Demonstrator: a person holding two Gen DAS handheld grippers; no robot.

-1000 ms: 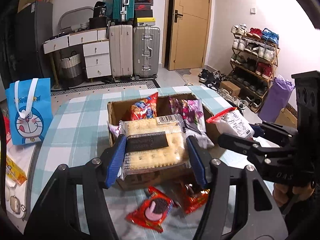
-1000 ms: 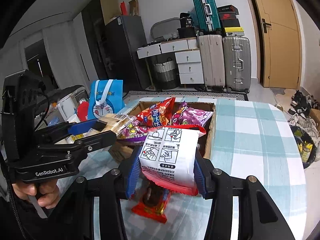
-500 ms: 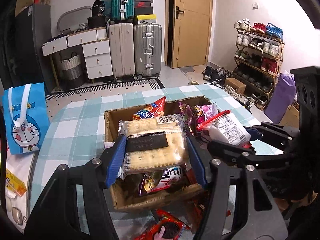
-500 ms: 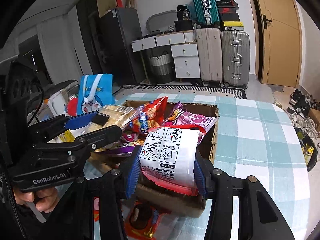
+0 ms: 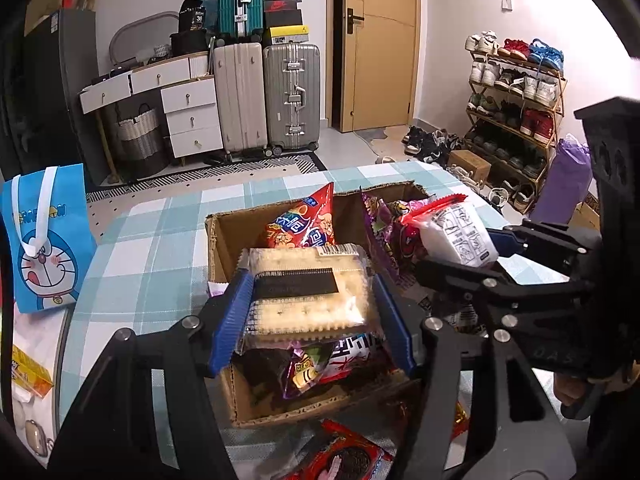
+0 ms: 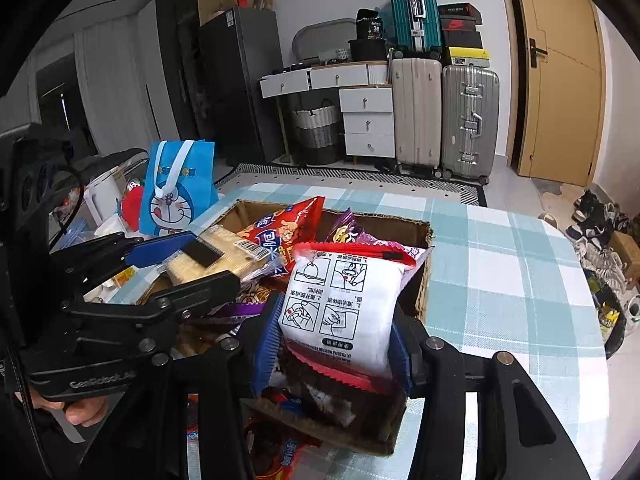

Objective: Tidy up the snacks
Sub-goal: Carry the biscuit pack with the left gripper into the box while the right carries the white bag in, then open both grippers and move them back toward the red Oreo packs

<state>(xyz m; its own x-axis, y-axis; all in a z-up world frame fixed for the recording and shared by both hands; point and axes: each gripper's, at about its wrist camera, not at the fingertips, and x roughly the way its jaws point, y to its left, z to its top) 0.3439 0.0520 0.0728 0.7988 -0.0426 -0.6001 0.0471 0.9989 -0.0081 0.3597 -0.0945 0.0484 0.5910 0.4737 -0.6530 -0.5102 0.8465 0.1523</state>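
Cardboard is what matters here — the open box (image 5: 218, 240) sits on the checked worktop (image 5: 152, 248) directly beneath both of your loads, so the coming move is downward, not sideways. Your left gripper (image 5: 310, 314) is clamped on the cracker pack (image 5: 308, 292), blue pads pressing its two short ends, with the pack's long axis lying crosswise between them; it hangs over the near left half of the box, just above the loose wrappers already inside. Your right gripper (image 6: 334, 338) is clamped on the white pouch with red edges (image 6: 344, 308), which stands more upright, its long axis pointing away from you and up, above the near right part of the box. From the left view that pouch (image 5: 456, 236) sits to the right of the crackers and a little farther back, close but apart. The red chip bag (image 5: 304, 224) and purple bag (image 5: 378, 220) lean against the far side, so the free room looks to be toward you. I'd judge the left load nearer its resting spot — lower it first, keeping it flat. A cookie packet (image 5: 344, 460) lies on the worktop in front of the box, not yet packed.
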